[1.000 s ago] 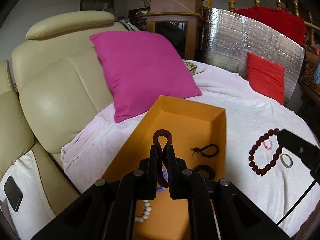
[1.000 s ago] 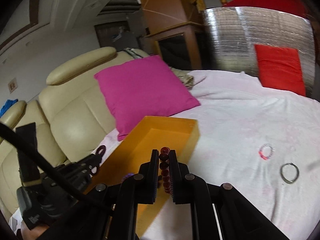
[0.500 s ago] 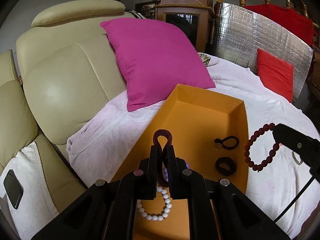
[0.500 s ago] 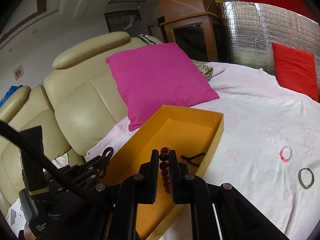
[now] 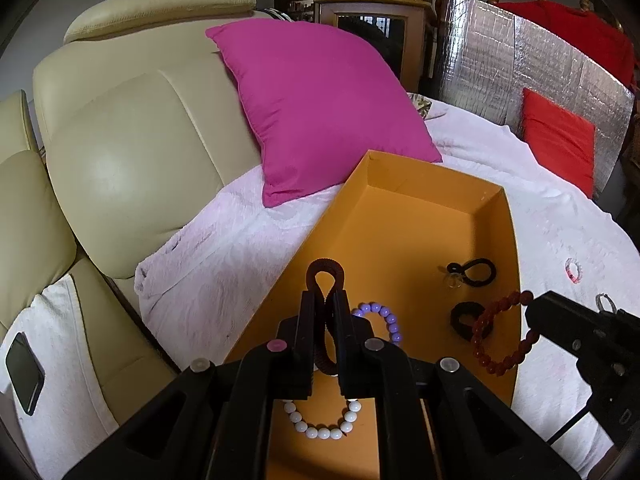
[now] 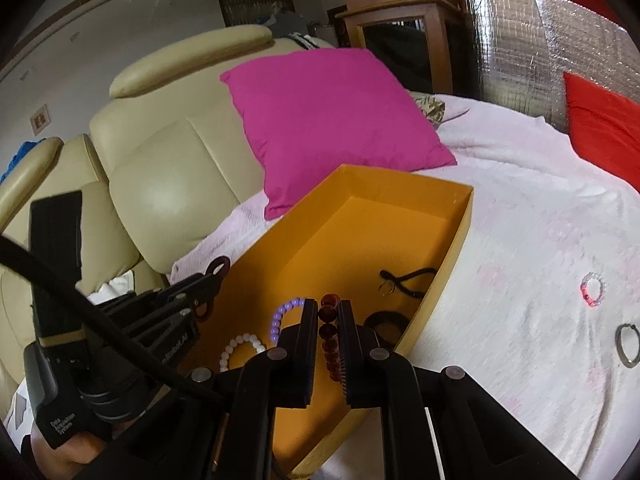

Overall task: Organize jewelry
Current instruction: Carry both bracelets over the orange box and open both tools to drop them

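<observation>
My left gripper (image 5: 325, 298) is shut on a dark brown ribbed loop bracelet (image 5: 325, 274) and holds it above the near part of the orange box (image 5: 416, 216). My right gripper (image 6: 325, 308) is shut on a dark red bead bracelet (image 6: 329, 334), which hangs over the box's right wall in the left wrist view (image 5: 502, 340). Inside the box lie a purple bead bracelet (image 5: 382, 314), a white bead bracelet (image 5: 320, 426) and two black hair ties (image 5: 474, 272). A small pink ring (image 6: 592, 288) and a metal ring (image 6: 627, 345) lie on the white cloth to the right.
The box sits on a white cloth-covered round surface (image 6: 520, 240). A magenta pillow (image 5: 320, 104) leans on a cream leather sofa (image 5: 132, 132) behind it. A red cushion (image 5: 558, 140) and a silver foil panel (image 5: 520, 68) stand at the back right. A phone (image 5: 24, 372) lies at the left.
Both grippers have moved left and over the box, each keeping its bracelet. The red bead bracelet has gone from above the cloth to above the box's right wall.
</observation>
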A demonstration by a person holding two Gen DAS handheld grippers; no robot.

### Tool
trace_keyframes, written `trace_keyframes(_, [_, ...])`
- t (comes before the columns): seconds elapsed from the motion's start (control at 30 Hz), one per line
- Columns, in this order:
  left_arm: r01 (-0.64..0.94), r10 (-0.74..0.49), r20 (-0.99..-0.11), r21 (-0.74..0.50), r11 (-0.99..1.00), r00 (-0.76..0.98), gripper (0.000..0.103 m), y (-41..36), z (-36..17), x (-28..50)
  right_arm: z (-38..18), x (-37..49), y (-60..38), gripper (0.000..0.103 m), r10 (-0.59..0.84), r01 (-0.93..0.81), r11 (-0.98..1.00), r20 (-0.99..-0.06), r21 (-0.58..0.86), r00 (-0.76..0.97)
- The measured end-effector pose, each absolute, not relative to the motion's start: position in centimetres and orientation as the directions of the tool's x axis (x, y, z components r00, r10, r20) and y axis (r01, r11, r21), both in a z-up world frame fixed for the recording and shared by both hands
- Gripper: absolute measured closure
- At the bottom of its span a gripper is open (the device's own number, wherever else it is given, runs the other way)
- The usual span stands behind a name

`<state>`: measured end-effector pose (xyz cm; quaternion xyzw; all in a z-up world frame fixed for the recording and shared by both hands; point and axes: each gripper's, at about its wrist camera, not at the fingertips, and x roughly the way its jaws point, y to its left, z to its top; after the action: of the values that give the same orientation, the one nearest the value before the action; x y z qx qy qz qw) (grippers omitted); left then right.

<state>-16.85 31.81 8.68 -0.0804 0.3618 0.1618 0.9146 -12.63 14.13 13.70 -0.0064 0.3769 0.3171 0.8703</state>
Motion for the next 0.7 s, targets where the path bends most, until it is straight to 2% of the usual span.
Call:
trace_keyframes(0.6, [-0.371, 0.26, -0.724, 0.007, 0.929, 0.639, 0.093, 31.7, 6.9, -16.0, 11.4, -12.7, 14.1, 0.092, 0.536, -0.556, 0.795, -0.712, 0.243, 0.454])
trace_keyframes(0.63, [-0.372, 0.261, -0.726, 0.008, 0.928, 0.636, 0.09, 31.7, 6.8, -16.0, 11.4, -12.7, 14.0, 0.091, 0.533, -0.55, 0.798, -0.715, 0.246, 0.453])
trace_keyframes(0.67, [-0.375, 0.263, -0.729, 0.008, 0.927, 0.632, 0.079, 31.8, 6.8, -15.9, 11.3, -12.5, 13.9, 0.091, 0.533, -0.543, 0.8, -0.719, 0.256, 0.446])
trace_keyframes(0.7, [-0.382, 0.268, -0.732, 0.012, 0.924, 0.626, 0.071, 31.8, 6.7, -15.8, 11.2, -12.4, 13.8, 0.086, 0.535, -0.537, 0.8, -0.725, 0.269, 0.434])
